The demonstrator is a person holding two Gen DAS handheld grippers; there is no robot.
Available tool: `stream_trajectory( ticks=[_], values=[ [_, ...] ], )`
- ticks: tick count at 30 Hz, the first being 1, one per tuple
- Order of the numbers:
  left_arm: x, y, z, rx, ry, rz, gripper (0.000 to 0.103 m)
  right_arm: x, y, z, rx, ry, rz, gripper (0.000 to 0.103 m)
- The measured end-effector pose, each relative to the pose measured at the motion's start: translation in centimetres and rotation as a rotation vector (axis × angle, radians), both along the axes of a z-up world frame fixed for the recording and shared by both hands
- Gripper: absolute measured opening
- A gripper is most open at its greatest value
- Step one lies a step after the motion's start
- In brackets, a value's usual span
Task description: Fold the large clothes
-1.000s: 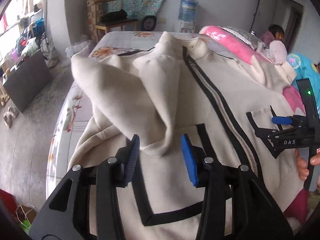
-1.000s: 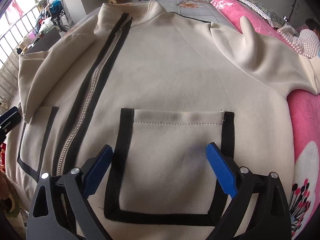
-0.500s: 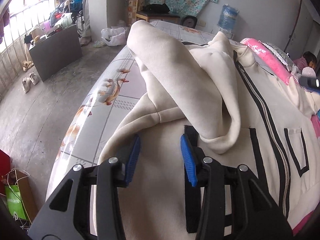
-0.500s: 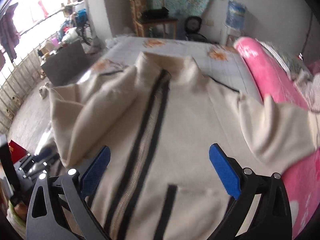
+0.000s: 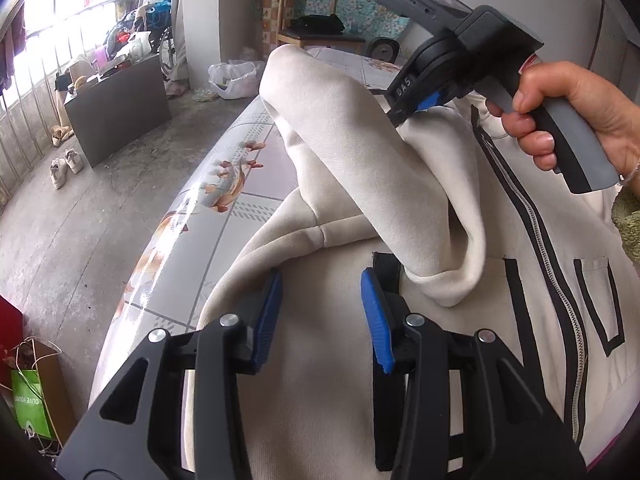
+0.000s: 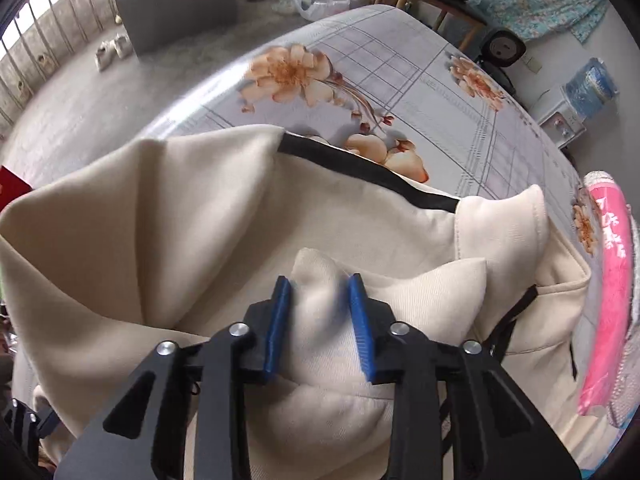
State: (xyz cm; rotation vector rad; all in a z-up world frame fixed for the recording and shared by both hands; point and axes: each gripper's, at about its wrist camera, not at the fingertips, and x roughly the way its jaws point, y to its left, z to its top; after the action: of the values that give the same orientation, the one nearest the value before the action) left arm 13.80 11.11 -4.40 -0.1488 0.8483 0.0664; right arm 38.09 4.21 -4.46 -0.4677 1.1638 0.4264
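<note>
A cream zip jacket with black trim lies front up on a floral bed sheet. Its left sleeve is folded over the chest. My right gripper is shut on a bunched ridge of the sleeve cloth near the shoulder; it also shows in the left wrist view, pinching the fold. My left gripper is open and empty, low over the jacket's hem side by the black pocket trim.
The bed's left edge drops to a concrete floor with a grey cabinet, shoes and a green bag. A wooden chair and fan stand beyond the bed's far end. A pink blanket lies on the right.
My right gripper has moved from the chest pocket up to the left shoulder and closed on the sleeve fold. The left gripper has stayed open and shifted slightly.
</note>
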Motion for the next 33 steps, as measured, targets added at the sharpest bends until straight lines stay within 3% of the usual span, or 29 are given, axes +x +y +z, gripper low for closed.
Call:
stream_trajectory(
  ticks=[4, 8, 11, 14, 16, 18, 20, 22, 24, 27, 33],
  values=[
    [0.0, 0.4, 0.0, -0.025, -0.004, 0.003, 0.039, -2.9, -3.6, 5.9, 0.147, -0.116, -0.029, 0.010],
    [0.1, 0.6, 0.1, -0.038, -0.004, 0.006, 0.039, -9.0, -10.9, 12.5, 0.356, -0.248, -0.075, 0.010],
    [0.2, 0.7, 0.1, -0.048, -0.002, 0.009, 0.039, -14.6, -17.6, 14.3, 0.446, -0.319, -0.135, 0.010],
    [0.3, 1.0, 0.0, -0.065, 0.001, 0.013, 0.039, -18.8, -23.9, 11.9, 0.481, -0.261, -0.238, 0.018],
    [0.3, 1.0, 0.0, -0.065, 0.003, 0.014, 0.038, -19.9, -27.4, 8.6, 0.428, -0.191, -0.339, 0.036],
    [0.4, 1.0, 0.0, -0.059, 0.005, 0.014, 0.038, -20.8, -31.0, 5.7, 0.421, -0.115, -0.467, 0.036],
    [0.4, 0.8, 0.0, -0.049, 0.009, 0.014, 0.038, -21.1, -34.0, 3.6, 0.516, -0.032, -0.574, 0.036],
    [0.5, 0.6, 0.0, -0.037, 0.014, 0.015, 0.038, -20.9, -35.9, 2.7, 0.613, 0.016, -0.641, 0.047],
    [0.4, 0.4, 0.1, -0.027, 0.020, 0.019, 0.038, -20.0, -36.3, 1.7, 0.668, 0.055, -0.669, 0.052],
    [0.5, 0.5, 0.2, -0.018, 0.036, 0.018, 0.038, -17.9, -35.2, 0.1, 0.669, 0.117, -0.665, 0.052],
    [-0.1, 0.2, 0.4, 0.037, 0.065, -0.018, 0.038, -14.5, -31.4, -1.8, 0.491, 0.089, -0.581, 0.046]
  ],
)
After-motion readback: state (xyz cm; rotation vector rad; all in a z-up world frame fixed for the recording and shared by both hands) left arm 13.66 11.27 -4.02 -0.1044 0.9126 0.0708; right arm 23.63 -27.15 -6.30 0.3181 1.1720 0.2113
